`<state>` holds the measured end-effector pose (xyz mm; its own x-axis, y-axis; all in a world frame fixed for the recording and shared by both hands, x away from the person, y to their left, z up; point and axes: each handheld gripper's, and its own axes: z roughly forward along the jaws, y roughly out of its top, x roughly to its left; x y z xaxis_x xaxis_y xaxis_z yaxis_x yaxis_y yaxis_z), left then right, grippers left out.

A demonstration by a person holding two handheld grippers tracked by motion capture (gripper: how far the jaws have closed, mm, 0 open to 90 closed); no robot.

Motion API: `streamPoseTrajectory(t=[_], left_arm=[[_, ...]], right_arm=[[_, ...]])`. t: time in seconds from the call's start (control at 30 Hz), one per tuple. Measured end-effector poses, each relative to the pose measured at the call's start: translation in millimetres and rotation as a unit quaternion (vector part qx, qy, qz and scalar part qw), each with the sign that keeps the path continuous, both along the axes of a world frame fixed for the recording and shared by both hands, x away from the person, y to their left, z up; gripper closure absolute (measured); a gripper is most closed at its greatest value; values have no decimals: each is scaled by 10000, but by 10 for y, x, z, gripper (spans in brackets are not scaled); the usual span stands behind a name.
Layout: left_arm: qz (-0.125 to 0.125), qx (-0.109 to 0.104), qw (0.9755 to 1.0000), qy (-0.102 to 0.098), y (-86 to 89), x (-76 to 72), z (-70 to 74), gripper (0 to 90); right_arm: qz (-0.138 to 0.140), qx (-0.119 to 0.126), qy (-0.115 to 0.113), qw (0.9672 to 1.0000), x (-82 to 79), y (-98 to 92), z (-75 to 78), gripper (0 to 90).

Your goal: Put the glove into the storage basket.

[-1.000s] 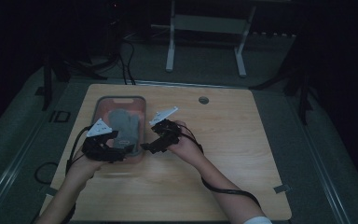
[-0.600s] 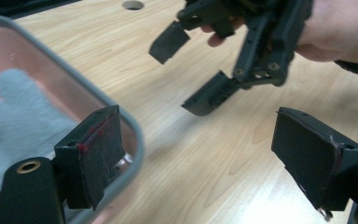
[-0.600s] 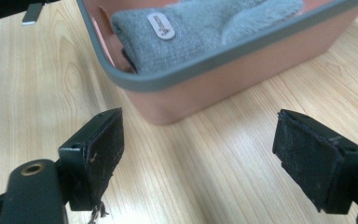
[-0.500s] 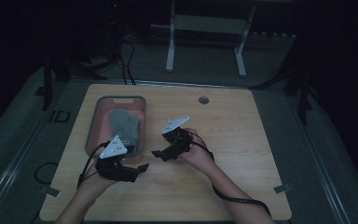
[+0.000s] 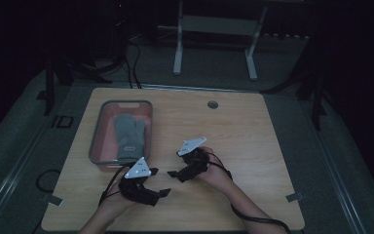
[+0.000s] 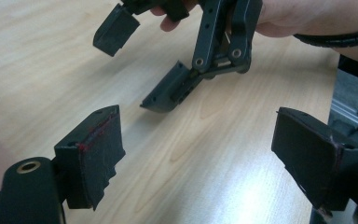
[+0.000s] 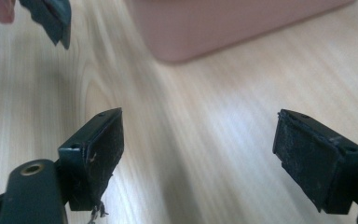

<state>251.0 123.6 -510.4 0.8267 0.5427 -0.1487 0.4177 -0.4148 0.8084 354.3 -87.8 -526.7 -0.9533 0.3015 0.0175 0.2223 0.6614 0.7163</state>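
I am looking down on the wooden table (image 5: pixel 253 126), where the pink bin (image 5: pixel 99 146) is sitting toward ten o'clock of the surface, probably parked there so the near half stays free for my hands. The grey gloves (image 5: pixel 128 134) are lying flat inside it, side by side, cuffs pointing toward six o'clock. Both tools are hovering over bare wood at about six o'clock of the table, well apart from the bin, which I judge to mean the gloves are stowed. The left gripper (image 6: pixel 200 154) is holding its jaws spread wide with nothing between them, facing the other tool at its twelve o'clock. The right gripper (image 7: pixel 200 154) is likewise gaping and empty, aiming at the bin wall (image 7: pixel 233 28) at its twelve o'clock.
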Motion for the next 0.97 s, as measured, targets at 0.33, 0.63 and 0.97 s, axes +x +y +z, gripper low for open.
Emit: streamPoseTrajectory(t=[0.33,0.63,0.97], left_arm=[[-143,-139,9997,107,-63,24,-155,169],[-318,-216,9991,166,-98,21,-278,169],[-217,-296,9991,216,-99,29,-308,169]], right_arm=[[100,-5,93,9999,-66,-115,-183,158],[-24,95,242,9997,-91,-301,-326,148],[-108,162,121,9997,-84,-367,-351,148]])
